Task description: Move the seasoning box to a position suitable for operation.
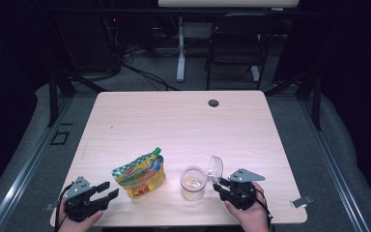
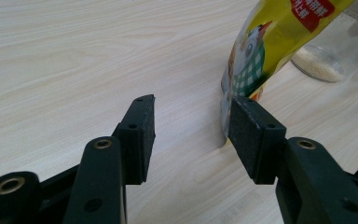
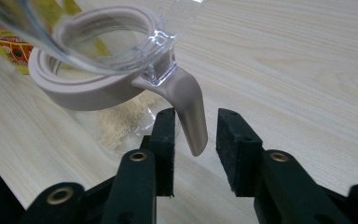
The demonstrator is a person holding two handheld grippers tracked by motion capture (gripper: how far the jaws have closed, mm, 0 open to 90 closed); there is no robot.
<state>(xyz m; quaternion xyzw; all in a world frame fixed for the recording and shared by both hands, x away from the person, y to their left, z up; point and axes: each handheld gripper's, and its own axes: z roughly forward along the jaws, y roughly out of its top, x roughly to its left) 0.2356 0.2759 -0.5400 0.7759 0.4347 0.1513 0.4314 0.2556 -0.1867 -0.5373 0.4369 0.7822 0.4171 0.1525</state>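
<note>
Right gripper view: the jar (image 3: 93, 88) is cropped, its latch tab (image 3: 192, 116) flanked by parted right gripper (image 3: 195, 140) jaws, ungripped. The left gripper (image 2: 191, 123) is spread beside the pouch (image 2: 261, 51), holding nothing.

On the table (image 1: 183, 121), a pouch (image 1: 141, 173) lies left of a jar (image 1: 192, 183), both near the front edge, with the jar's lid (image 1: 215, 168) tipped up on its right side. The left gripper (image 1: 101, 191) sits front-left of the pouch, one jaw just beside the pouch's bottom corner. The right gripper (image 1: 221, 185) sits just right of the jar, its jaws either side of the jar's latch (image 3: 191, 116).
</note>
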